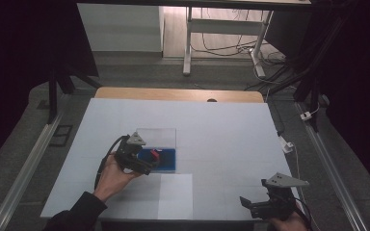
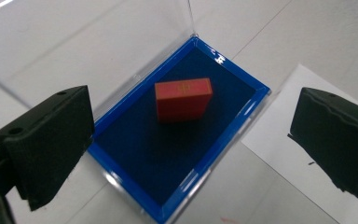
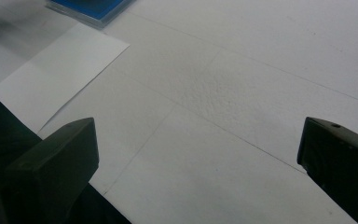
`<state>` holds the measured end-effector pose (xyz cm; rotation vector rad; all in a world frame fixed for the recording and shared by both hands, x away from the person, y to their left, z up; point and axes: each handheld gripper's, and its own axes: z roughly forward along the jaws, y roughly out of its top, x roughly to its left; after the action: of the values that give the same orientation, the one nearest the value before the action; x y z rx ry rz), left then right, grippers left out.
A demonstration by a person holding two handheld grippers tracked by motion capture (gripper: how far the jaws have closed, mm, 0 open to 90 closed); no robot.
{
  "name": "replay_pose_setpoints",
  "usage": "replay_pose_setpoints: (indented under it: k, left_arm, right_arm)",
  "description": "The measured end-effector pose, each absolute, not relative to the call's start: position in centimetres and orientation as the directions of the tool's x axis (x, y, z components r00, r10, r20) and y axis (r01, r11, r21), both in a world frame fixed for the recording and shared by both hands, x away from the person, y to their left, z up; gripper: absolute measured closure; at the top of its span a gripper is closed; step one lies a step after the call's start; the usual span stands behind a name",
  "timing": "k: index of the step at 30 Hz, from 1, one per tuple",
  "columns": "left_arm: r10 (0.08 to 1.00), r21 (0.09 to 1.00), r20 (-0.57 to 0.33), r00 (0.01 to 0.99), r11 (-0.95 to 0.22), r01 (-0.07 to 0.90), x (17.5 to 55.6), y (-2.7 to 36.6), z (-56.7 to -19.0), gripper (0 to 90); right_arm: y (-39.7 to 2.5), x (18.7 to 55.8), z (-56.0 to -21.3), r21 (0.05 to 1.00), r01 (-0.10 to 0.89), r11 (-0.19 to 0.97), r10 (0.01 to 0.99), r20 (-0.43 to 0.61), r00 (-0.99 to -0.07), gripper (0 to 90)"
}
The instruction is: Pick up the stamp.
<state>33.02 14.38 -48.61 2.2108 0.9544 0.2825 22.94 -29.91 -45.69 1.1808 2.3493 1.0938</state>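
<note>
Your left hand-held gripper [image 2: 191, 140] hangs with jaws spread wide above the blue tray [image 2: 242, 121], gripping nothing; the red box [image 2: 184, 99] lies inside, toward the tray's 12 o'clock end. Your right hand-held gripper [image 3: 198, 163], also wide apart and empty, hovers over bare bench [image 3: 261, 70], with a white paper sheet [image 3: 56, 70] at 10 o'clock. What looks like a clear lid [image 1: 156, 137] stands behind the tray.

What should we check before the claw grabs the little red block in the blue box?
1. Left gripper open wide enough: ok, jaws stand far apart.
2. Red block lies between the jaws' line: ok.
3. Blue box open, clear lid out of the way: ok.
4. Jaws already touching the block: not ok, they are apart from it.
5. Right gripper clear of the box: ok, open over the bare table.
6. Block loose in the box: cannot tell.
</note>
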Motion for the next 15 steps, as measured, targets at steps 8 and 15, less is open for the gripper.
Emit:
replay_pose_setpoints:
  k: [8,15]
  left_arm:
    - [0.723,0.650,0.004,0.690,-0.527,0.548,34.0,13.1,-49.2,7.9]
    - [0.716,0.636,0.011,0.698,-0.543,0.548,34.3,13.0,-49.3,31.7]
  right_arm:
    - [-29.9,23.0,-45.7,0.737,0.560,0.379,0.781,0.070,-0.621,0.0]
    - [-29.9,22.9,-45.7,0.737,0.558,0.382,0.779,0.068,-0.624,0.0]
